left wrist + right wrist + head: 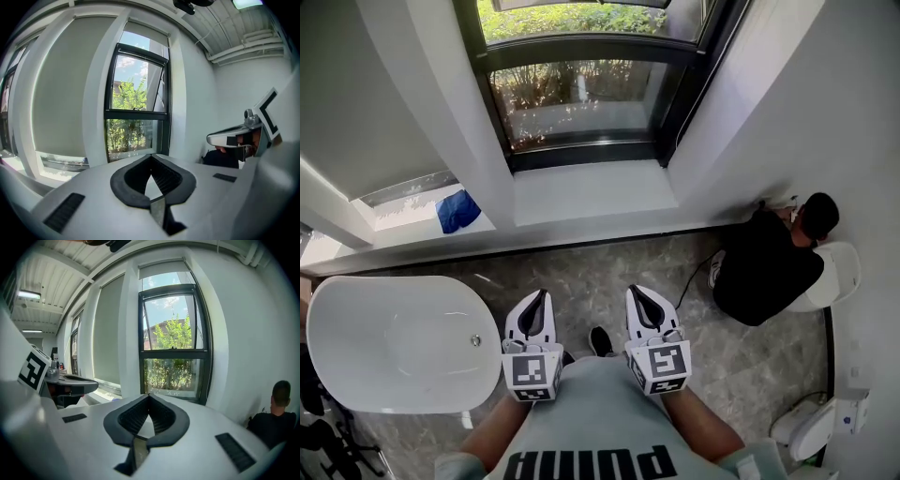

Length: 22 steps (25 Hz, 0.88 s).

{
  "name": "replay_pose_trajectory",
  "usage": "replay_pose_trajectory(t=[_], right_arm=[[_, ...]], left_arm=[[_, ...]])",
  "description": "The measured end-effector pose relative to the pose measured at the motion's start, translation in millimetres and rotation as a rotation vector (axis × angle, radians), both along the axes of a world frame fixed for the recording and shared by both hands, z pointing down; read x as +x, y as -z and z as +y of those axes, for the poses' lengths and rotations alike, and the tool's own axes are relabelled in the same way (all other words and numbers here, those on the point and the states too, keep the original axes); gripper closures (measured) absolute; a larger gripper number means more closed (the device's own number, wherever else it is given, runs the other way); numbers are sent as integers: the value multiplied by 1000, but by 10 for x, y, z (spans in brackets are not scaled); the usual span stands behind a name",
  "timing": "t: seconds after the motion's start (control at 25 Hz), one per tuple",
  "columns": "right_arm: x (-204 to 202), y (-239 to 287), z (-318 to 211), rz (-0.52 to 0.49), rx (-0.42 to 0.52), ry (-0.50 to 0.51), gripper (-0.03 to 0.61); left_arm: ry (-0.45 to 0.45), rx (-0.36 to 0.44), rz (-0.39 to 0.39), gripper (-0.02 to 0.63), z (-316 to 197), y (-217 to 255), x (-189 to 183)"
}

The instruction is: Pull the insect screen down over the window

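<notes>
Insect screen (164, 270), which I take to be the pale grey band rolled up across the top of the tall black-framed glass window (173, 352), sits high on the far wall and covers none of the panes; its pull bar cannot be made out. The task looks not yet begun: nothing is gripped and the window is well apart from both grippers.

On the near left stands a white oval bathtub (384, 347) on the grey marbled tile floor (609, 262). At the right a person in black clothes (764, 267) crouches by the wall. A white window sill (591, 192) runs under the glass, and a blue cloth (457, 210) lies on the ledge to its left.

The white left gripper with black jaw pads (541, 294) and the matching white right gripper (635, 291) are held side by side close to the person's body, level with each other, pointing toward the far window and dipped slightly. In both gripper views the jaws are pressed together at their tips with nothing between them.

The next move, as I judge it, calls for stepping past the tub to the sill, raising one gripper to the top of the opening, parting its jaws around the insect screen's lower edge and drawing it straight down.
</notes>
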State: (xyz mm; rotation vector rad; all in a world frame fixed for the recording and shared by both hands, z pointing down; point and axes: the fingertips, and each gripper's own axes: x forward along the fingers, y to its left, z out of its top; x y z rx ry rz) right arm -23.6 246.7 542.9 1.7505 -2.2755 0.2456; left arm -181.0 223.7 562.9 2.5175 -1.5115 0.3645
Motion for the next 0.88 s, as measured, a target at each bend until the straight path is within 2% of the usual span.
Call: replay_pose_trajectory(t=[0.16, 0.48, 0.88], right_arm=[[39, 16, -81, 30, -2, 10, 581], [178, 141, -374, -17, 57, 58, 581], [792, 66, -720, -56, 77, 30, 581]], left_arm=[[22, 25, -38, 601, -61, 46, -18], [50, 27, -32, 601, -257, 123, 101], [135, 35, -33, 601, -607, 259, 353]])
